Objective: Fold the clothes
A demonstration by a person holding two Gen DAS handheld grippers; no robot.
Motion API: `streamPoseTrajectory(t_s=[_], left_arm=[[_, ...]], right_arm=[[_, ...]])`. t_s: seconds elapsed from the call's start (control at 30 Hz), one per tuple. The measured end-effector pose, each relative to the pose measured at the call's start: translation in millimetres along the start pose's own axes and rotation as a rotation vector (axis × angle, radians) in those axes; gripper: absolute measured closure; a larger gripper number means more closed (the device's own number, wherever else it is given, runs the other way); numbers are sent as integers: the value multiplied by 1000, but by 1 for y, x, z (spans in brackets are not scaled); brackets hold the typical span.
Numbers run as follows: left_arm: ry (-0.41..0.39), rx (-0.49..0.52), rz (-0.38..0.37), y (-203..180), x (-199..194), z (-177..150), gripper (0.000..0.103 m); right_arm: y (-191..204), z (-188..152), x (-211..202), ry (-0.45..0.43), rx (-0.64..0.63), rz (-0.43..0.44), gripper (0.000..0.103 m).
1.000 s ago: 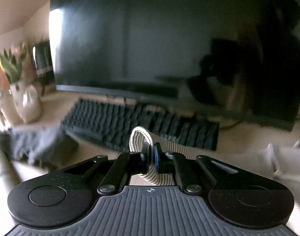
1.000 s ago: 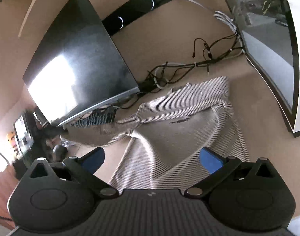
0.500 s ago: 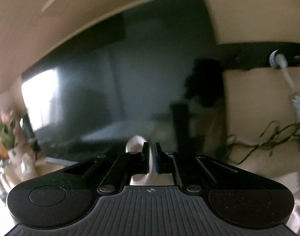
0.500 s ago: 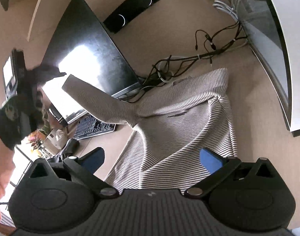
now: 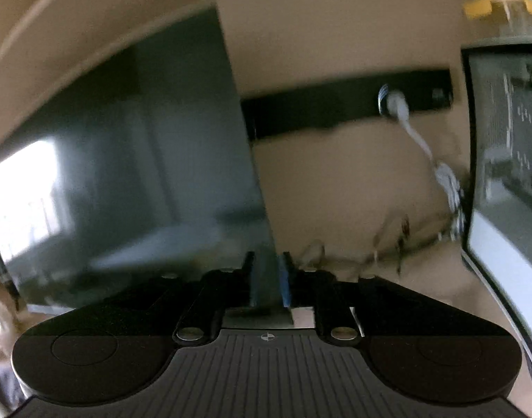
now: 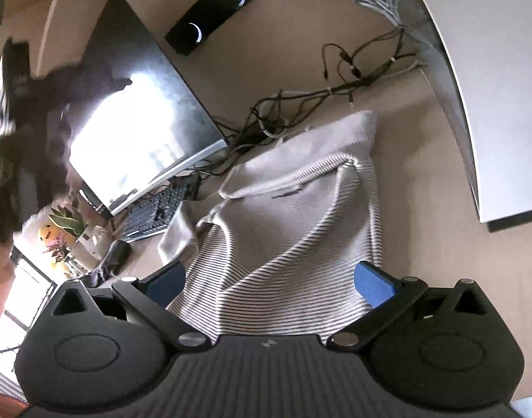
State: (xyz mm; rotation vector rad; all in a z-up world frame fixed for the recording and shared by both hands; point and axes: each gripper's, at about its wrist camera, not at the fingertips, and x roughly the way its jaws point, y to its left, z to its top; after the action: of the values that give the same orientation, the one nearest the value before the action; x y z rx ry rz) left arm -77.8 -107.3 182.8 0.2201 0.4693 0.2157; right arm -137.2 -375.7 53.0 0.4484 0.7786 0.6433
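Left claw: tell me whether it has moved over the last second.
Yes. The left claw swung up and rightward: the dark flat monitor slid left, and the black keyboard dropped from view.

Both grippers same build: matte black bodies, ribbed grey centre plate with a small crosshair mark, round disc recess on each side lobe, silver pivot screws on the black linkage arms. Left gripper [image 5: 267,278] and right gripper [image 6: 271,278] each carry blue finger pads [image 6: 374,284].

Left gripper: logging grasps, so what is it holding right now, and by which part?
Nothing: the left gripper has a small gap between its fingers with no cloth in it. The striped sweater lies on the desk.
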Motion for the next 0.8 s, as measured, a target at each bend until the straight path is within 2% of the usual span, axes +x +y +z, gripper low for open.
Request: streamPoseTrajectory(t_s=[0.07,0.1,0.33,0.47,0.53,0.57,0.6,0.73,0.8], left_arm=[[59,78,3,0,8,-32,51],[91,127,9,-2,11,-49,48],[310,444,37,-5,36,-164,48],[388,523,77,1,57,-205,49],[409,509,100,8,68,-212,60],[417,502,114,11,72,-214,79],[422,491,126,15,77,-214,92],[376,422,139,27,76,-198,97],[340,329,131,38,71,-174,97]], right_arm=[[-1,0,4,8,4,-9,0],[-1,0,6,12,4,-13,0],[8,-8,22,60,0,-46,0],[18,-13,31,92,-5,-79,0],[24,-16,34,109,-17,-95,0],[26,-17,34,116,-24,-103,0],[28,-18,35,123,-31,-112,0],[29,-21,34,125,-20,-141,0],[26,-21,32,119,-8,-148,0]])
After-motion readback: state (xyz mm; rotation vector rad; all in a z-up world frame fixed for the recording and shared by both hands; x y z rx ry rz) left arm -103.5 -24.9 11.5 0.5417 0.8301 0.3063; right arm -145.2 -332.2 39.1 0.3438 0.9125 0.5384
